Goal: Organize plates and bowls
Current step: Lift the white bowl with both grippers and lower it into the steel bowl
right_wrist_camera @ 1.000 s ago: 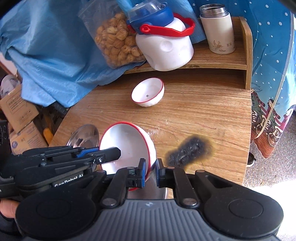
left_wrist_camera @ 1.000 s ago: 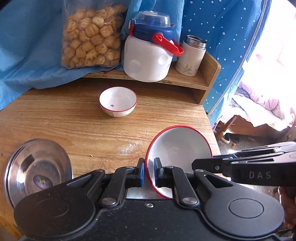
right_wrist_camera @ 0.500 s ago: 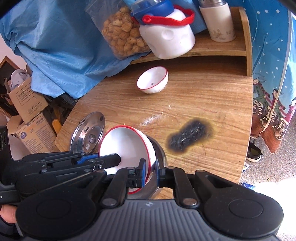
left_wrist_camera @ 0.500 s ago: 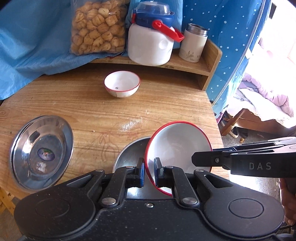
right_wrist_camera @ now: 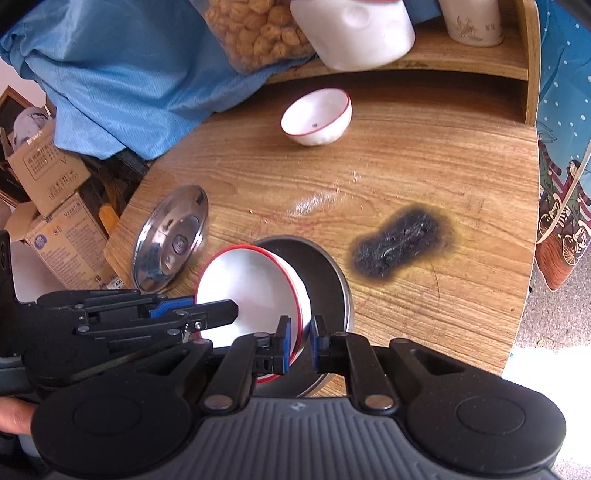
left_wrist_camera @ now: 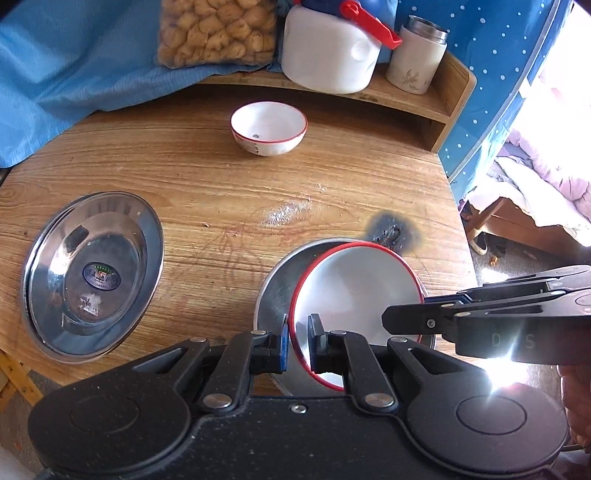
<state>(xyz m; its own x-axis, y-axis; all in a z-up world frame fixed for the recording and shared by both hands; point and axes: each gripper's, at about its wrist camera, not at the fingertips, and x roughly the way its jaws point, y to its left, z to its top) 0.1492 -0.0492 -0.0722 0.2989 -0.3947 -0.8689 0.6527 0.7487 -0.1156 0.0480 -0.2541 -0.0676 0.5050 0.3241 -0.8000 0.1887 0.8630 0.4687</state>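
Two tongs on one bowl: left tongs [left_wrist_camera: 297, 341] clamped narrow on the near rim of the large red-rimmed bowl [left_wrist_camera: 354, 291], right tongs [right_wrist_camera: 299, 345] clamped narrow on the rim's opposite side, blue pads either side of the wall in both wrist views

Large bowl is tilted, mouth facing the left camera, sitting over/inside the near steel plate [left_wrist_camera: 275, 295] at the front edge of the tabletop [left_wrist_camera: 221, 192]. Can't tell if its base actually touches the plate

Right tongs show up in the left view as a black arm coming in from the right; left tongs in the right view come in from the left, tip over the bowl's white interior

Second steel plate [left_wrist_camera: 92, 273] lies flat on the tabletop's left side, well apart from the first, sticker in its centre

Small red-rimmed bowl [left_wrist_camera: 269, 127] stands upright toward the back of the tabletop, dark speck inside, clear of both plates

Burn mark [right_wrist_camera: 400, 245] on the wood just beside the near plate, on its right in the right view

Back shelf [left_wrist_camera: 406, 92] carries a white jug [left_wrist_camera: 328, 55] with red handle, a cream flask [left_wrist_camera: 417, 61] and a bag of snacks [left_wrist_camera: 218, 31]. Blue cloth [left_wrist_camera: 74, 62] drapes behind and to the left

Cardboard boxes [right_wrist_camera: 48, 192] off the tabletop's left edge in the right view
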